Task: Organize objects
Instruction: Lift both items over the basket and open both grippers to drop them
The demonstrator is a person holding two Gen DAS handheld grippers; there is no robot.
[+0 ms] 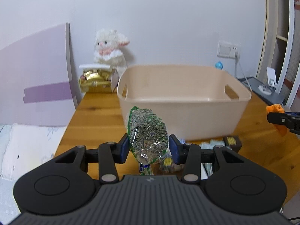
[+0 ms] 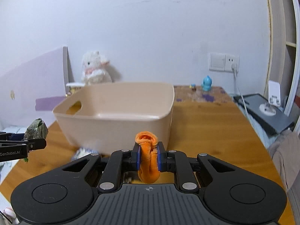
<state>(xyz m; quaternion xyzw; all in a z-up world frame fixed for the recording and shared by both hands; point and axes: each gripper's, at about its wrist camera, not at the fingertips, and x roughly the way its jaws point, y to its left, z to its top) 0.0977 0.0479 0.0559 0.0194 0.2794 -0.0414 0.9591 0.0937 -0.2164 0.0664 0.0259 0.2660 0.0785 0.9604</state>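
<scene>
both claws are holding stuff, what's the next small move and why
Probably carry both forward over the bin and let go. The left claw grips a seed bag, the right claw an orange cloth, both short of the bin's near wall.

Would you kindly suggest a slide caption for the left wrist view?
Left hand-held gripper holds a clear bag of seeds before an empty beige tub on a wooden table.

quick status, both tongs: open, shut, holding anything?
Left tongs: shut on the bag of seeds, held up before the beige bin.
Right tongs: shut on the orange cloth.
</scene>
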